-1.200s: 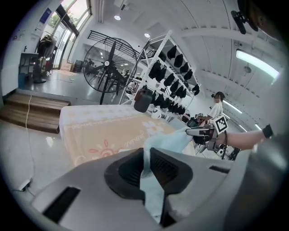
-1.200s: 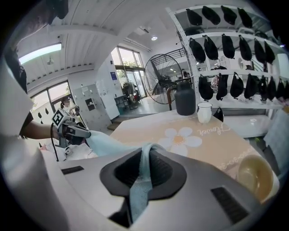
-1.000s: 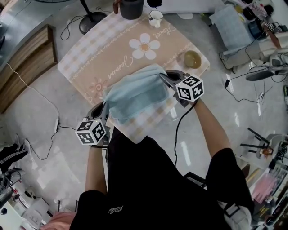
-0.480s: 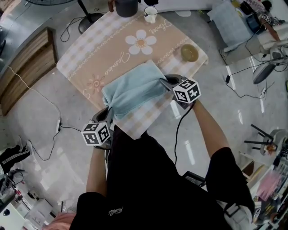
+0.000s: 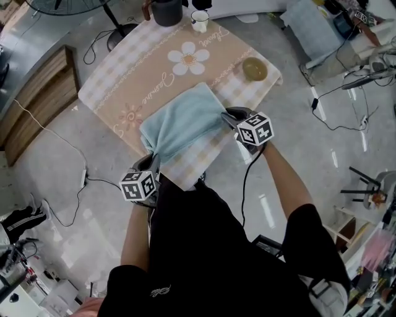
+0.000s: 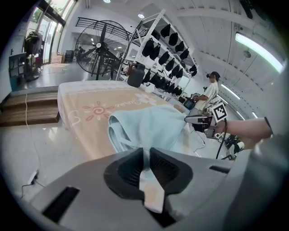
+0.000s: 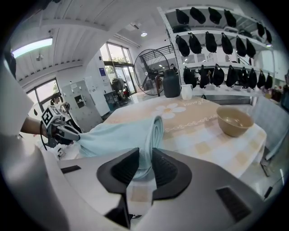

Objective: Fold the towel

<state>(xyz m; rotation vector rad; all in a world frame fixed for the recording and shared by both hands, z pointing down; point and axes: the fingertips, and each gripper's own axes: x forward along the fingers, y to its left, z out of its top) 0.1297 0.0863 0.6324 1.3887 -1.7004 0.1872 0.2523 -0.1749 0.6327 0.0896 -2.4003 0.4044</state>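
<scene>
Left gripper (image 5: 152, 162) stays out of it, clamping the towel (image 5: 182, 121) at its near-left corner. The right gripper (image 5: 228, 115) has jaws opening around the near-right corner, so a lopsided release could skew the fold.

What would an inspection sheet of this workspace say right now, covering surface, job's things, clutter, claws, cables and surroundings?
Surface: table covered by a beige checked cloth with a flower print.
Job's things: light blue towel, folded over, lying on the near part of the table.
Clutter: bowl, white mug and dark jug toward the far edge.
Grippers: left claw shut on a towel corner; right claw opening, with the towel edge between its jaws.
Cables: black lead running back from the right claw; floor cable left of the table.
Surroundings: large fan, shelving, wooden step.
</scene>
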